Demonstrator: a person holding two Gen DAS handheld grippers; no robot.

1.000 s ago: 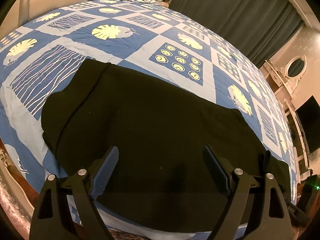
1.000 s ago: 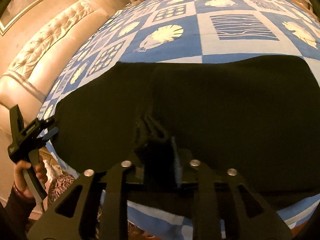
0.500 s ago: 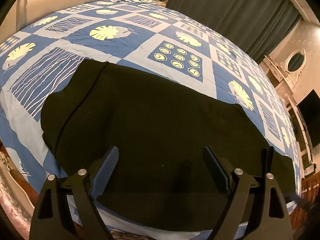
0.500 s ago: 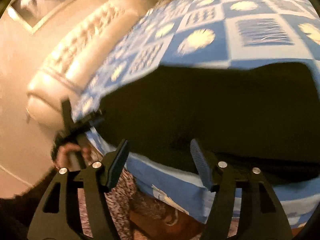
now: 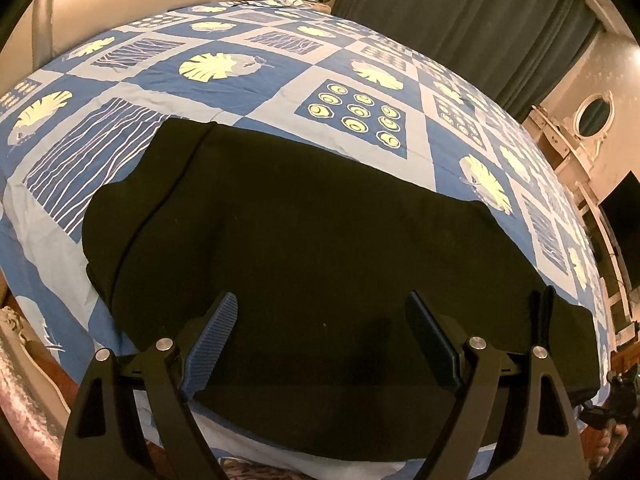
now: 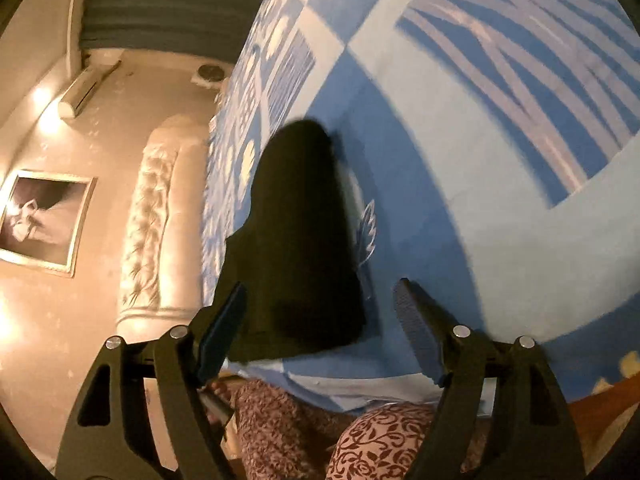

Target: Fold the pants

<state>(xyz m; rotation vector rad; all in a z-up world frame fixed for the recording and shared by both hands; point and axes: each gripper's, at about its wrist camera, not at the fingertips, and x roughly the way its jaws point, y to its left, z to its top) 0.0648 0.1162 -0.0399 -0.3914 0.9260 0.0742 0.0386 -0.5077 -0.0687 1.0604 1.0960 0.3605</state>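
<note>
The black pants lie flat and folded lengthwise across the near edge of the bed, waistband end at the left. My left gripper is open and empty, hovering just above the pants' near edge. In the right wrist view the pants show end-on as a dark strip running away along the bed edge. My right gripper is open and empty, at the pants' near end by the bed's edge, its view rolled sideways.
The bed has a blue and white patchwork cover. A padded cream headboard and a framed picture stand at the left. Dark curtains hang behind. Floral-patterned cloth lies below the bed edge.
My right gripper has let go of the pants, opened, pulled back and swung over to the pants' end, turning sideways. The left gripper has barely moved.
</note>
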